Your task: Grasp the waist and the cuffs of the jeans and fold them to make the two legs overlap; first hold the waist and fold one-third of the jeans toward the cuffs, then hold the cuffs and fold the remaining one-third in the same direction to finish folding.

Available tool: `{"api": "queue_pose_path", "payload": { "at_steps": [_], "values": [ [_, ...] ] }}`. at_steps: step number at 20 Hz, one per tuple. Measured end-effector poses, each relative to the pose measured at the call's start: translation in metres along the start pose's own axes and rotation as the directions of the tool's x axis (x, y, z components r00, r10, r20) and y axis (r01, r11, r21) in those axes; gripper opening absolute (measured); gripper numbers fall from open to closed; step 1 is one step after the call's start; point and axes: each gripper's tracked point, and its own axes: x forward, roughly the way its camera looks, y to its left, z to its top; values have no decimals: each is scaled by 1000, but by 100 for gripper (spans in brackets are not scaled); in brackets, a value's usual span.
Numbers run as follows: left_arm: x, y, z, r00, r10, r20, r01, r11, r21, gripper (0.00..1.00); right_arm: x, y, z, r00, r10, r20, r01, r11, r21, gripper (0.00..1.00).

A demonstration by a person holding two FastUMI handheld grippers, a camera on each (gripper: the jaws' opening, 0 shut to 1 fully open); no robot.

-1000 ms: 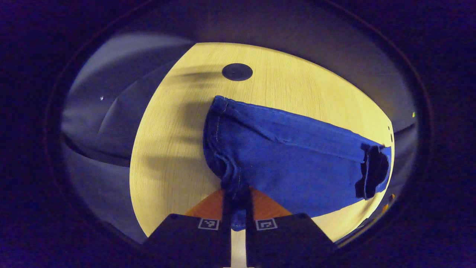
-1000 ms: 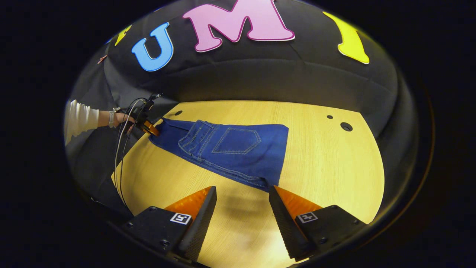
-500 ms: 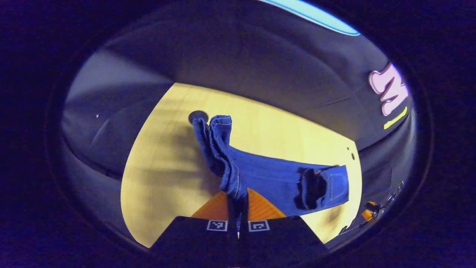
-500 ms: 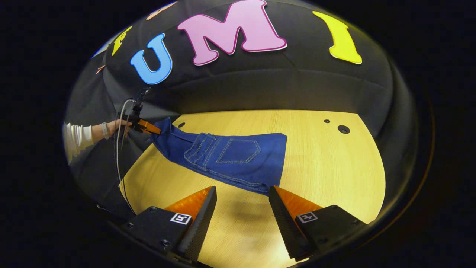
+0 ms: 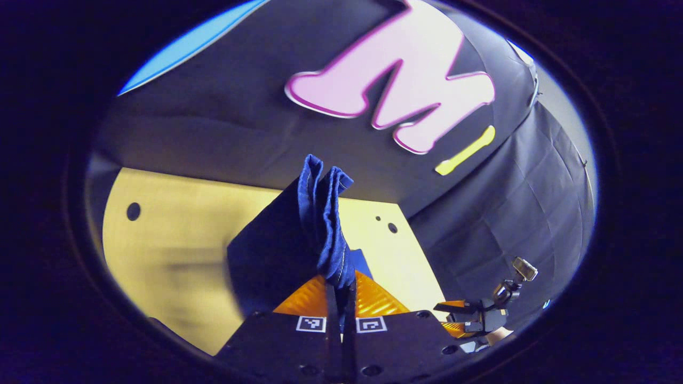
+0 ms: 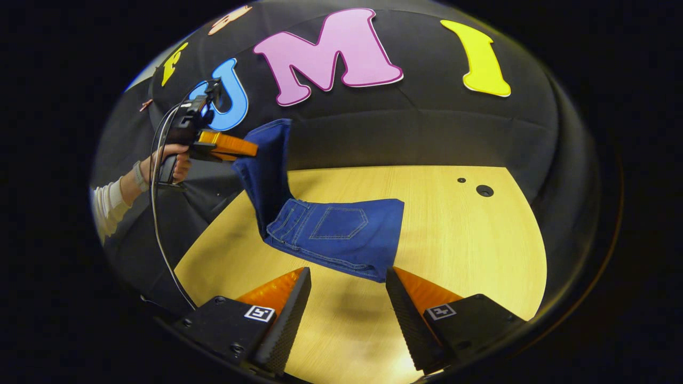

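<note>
Left gripper [image 5: 341,298] clamped on raised cuffs of jeans [image 6: 341,234]; right gripper [image 6: 347,298] parted, hovering just before folded waist part on table [image 6: 469,250]. No legible labels.

Dimly lit with bluish cast and motion smear across table [image 5: 176,256] in left gripper view; brighter, sharper, edge-bowed in right gripper view.

Blue jeans [image 6: 341,229], pale stitching; yellow wood-grain table [image 6: 469,250].
</note>
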Motion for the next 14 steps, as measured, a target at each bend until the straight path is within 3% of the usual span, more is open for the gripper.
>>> {"api": "queue_pose_path", "payload": {
  "at_steps": [2, 5, 7, 9, 11, 12, 13, 14],
  "values": [
    [58, -9, -33, 996, 29, -85, -21, 995, 94, 6, -2, -8, -1, 1000, -8, 0, 8, 1000, -3, 87],
    [129, 16, -111, 954, 182, -239, -160, 981, 109, 6, -1, -18, 4, 1000, -15, 11, 14, 1000, 25, 87],
    [150, 26, -138, 917, 278, -288, -240, 958, 158, 7, 1, -23, 14, 999, -21, 49, 20, 1000, 22, 87],
    [155, 18, -148, 910, 310, -276, -258, 943, 207, 13, 1, -25, 17, 998, -9, 58, 8, 1000, 24, 87],
    [165, 9, -155, 914, 325, -243, -265, 932, 249, 41, -3, -28, 15, 998, -2, 59, 2, 1000, -2, 87],
    [159, 13, -143, 905, 390, -170, -330, 896, 296, 65, -7, -32, 13, 998, -11, 54, 13, 1000, -27, 87],
    [149, 18, -121, 887, 458, -65, -408, 840, 356, 89, -11, -38, 11, 998, -35, 55, 39, 997, -59, 87],
    [142, 12, -113, 882, 471, 15, -438, 808, 394, 100, -18, -45, 14, 994, -77, 76, 85, 990, -109, 87]
  ]
}}
